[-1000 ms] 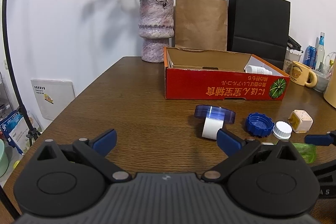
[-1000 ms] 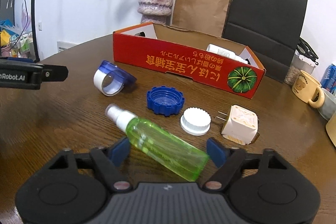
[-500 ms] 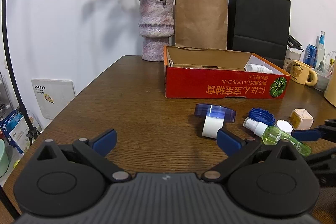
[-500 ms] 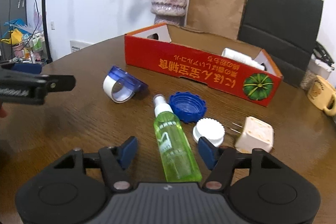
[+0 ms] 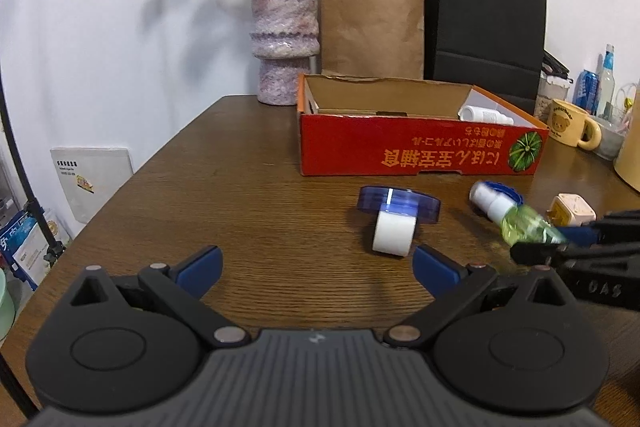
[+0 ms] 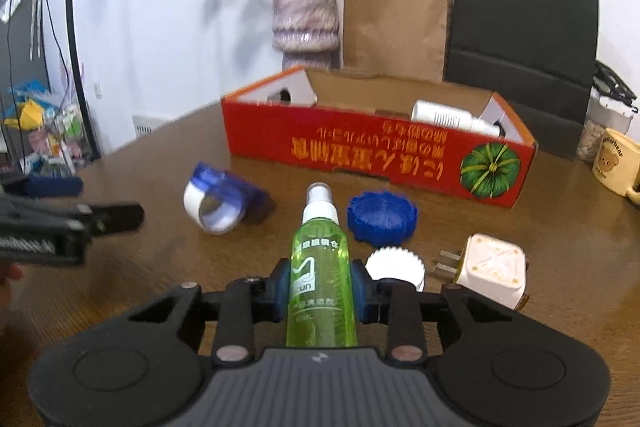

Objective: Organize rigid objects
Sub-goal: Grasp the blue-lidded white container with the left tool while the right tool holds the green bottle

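Evidently the green spray bottle is pinched between the pads of the right claw above the tabletop, the left claw is spread and idle, and carriage to the far red box is called for next.

My right gripper: clamped on the green spray bottle, nozzle pointing away from me
Beside the bottle: blue lid, white cap, white plug adapter
Left of it: blue tape dispenser
Behind: red cardboard box holding a white bottle
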`<state>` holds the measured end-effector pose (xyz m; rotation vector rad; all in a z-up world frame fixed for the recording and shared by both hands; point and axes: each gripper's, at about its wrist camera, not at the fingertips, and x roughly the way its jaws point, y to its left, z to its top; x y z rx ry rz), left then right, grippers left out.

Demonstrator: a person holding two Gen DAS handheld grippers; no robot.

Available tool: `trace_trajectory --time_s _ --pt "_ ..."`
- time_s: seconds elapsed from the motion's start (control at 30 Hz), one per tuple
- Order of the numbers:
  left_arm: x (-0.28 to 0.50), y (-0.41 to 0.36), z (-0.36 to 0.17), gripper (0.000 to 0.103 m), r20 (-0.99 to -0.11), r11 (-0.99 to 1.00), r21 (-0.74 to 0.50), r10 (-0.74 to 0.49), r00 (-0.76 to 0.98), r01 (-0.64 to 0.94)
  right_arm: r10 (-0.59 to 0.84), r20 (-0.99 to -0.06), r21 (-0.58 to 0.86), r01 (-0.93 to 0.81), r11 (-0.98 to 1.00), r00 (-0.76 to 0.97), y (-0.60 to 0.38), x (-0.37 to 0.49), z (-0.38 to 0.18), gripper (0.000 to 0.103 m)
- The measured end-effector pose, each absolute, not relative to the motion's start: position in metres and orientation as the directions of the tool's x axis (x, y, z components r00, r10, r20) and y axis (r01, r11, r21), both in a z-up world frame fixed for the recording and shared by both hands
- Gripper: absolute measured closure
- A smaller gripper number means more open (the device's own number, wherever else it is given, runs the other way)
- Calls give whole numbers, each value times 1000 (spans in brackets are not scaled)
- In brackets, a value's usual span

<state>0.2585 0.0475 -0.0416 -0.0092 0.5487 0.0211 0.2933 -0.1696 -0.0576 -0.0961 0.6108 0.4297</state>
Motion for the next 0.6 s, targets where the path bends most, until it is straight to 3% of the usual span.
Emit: trace_trajectory --time_s 0.37,0.6 --pt "287 11 -49 0 -516 997 81 30 856 14 357 -517 94 -363 927 778 -191 298 -49 73" --pt "303 11 -54 18 -538 999 41 10 843 14 350 -500 96 -351 931 792 -194 296 -48 73"
